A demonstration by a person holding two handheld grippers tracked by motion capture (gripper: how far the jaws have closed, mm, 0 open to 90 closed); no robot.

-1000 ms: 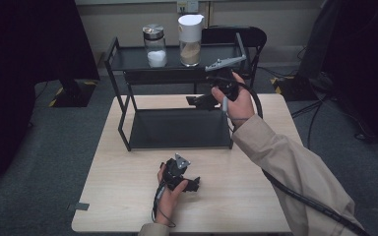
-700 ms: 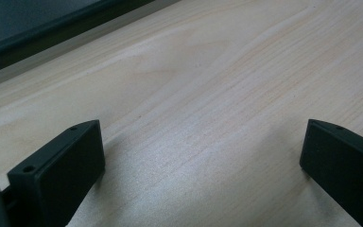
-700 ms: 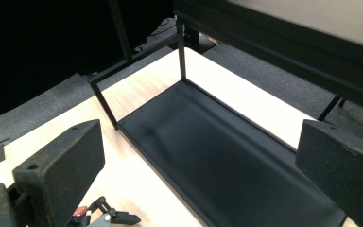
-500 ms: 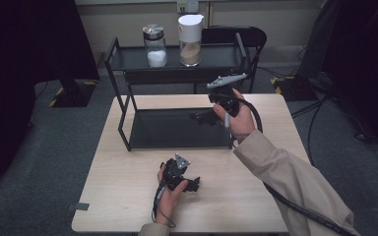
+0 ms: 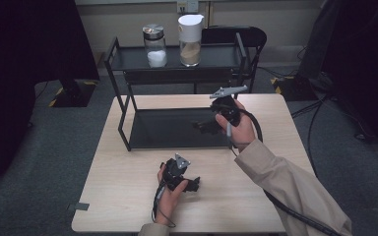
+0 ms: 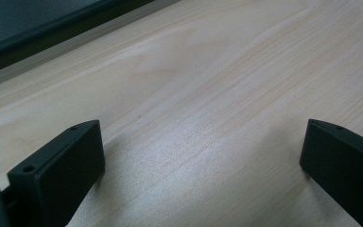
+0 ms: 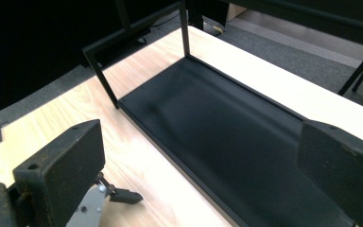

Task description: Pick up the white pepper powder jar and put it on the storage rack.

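A black two-shelf rack stands on the wooden table. On its top shelf are a glass jar holding white grains and a white-lidded container holding tan powder. My right gripper hovers over the right end of the lower shelf, open, with nothing between its jaws. My left gripper rests low on the table in front of the rack, also open and empty. Part of the left gripper shows at the bottom of the right gripper view.
A black chair stands behind the rack. Cables trail over the floor at the right, and the right gripper's cable runs off the table's front right. A bit of tape marks the table's front left edge.
My right gripper has come down and back toward the person, from beside the top shelf to the lower shelf's level. The left gripper has stayed put.
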